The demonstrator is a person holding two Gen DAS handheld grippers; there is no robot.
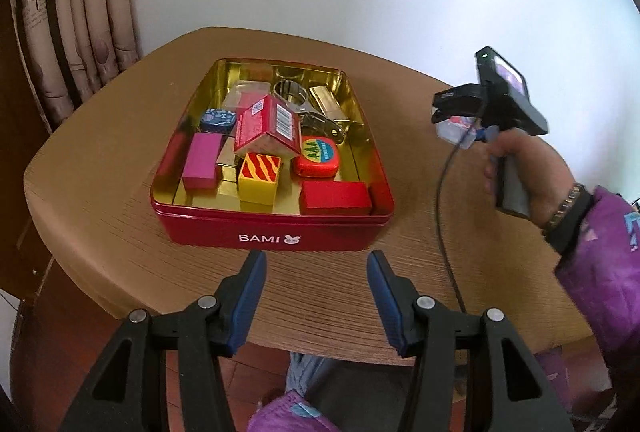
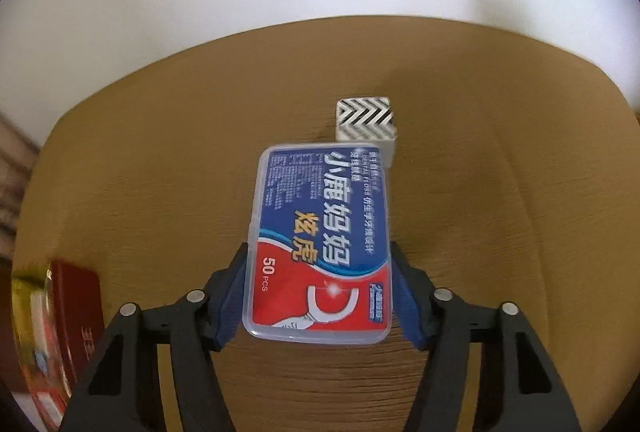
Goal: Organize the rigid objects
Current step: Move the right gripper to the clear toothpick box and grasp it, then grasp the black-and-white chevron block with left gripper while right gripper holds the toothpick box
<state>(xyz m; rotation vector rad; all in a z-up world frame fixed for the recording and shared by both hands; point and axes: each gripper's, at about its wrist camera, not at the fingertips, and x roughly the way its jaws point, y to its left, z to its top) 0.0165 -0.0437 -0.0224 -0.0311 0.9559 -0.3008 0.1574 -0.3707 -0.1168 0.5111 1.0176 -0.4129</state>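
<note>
The dental floss box (image 2: 318, 244), a clear plastic case with a blue and red label, sits clamped between the blue pads of the right gripper (image 2: 319, 282) above the brown table (image 2: 500, 232), in front of a black-and-white striped block (image 2: 366, 126). The left gripper (image 1: 317, 264) hangs with its jaws apart and nothing between them, just in front of the red tin (image 1: 272, 228), which holds a pink block (image 1: 202, 160), a yellow striped block (image 1: 259, 178), a red block (image 1: 335, 197) and other small items.
</note>
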